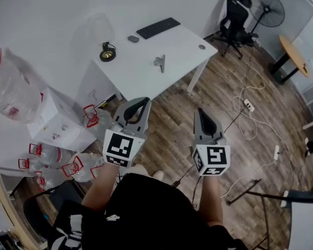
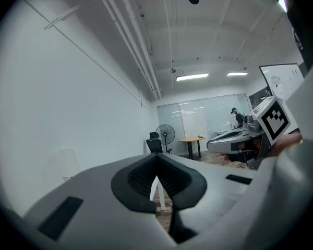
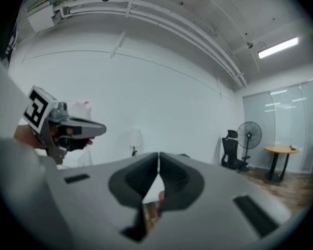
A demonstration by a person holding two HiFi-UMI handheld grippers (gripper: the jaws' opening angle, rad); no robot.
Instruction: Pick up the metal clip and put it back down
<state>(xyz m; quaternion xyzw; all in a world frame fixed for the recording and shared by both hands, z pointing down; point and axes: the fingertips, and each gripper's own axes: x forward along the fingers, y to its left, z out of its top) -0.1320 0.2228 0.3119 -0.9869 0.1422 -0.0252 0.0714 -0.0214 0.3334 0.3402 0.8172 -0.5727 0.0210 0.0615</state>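
Note:
The metal clip (image 1: 160,62) lies on the white table (image 1: 141,74), near its middle, untouched. Both grippers are held level in front of the person, over the wooden floor and short of the table's near edge. My left gripper (image 1: 142,101) has its jaws closed tip to tip with nothing between them (image 2: 156,156). To its right, my right gripper (image 1: 200,110) is also shut and empty (image 3: 158,154). Neither gripper view shows the clip.
A keyboard (image 1: 158,27), a mouse (image 1: 133,38) and a round black and gold object (image 1: 108,52) sit at the table's far side. Water bottles (image 1: 75,165), a box (image 1: 60,121) and a plastic bag (image 1: 10,90) crowd the left. Cables and a power strip (image 1: 248,105) cross the floor at right.

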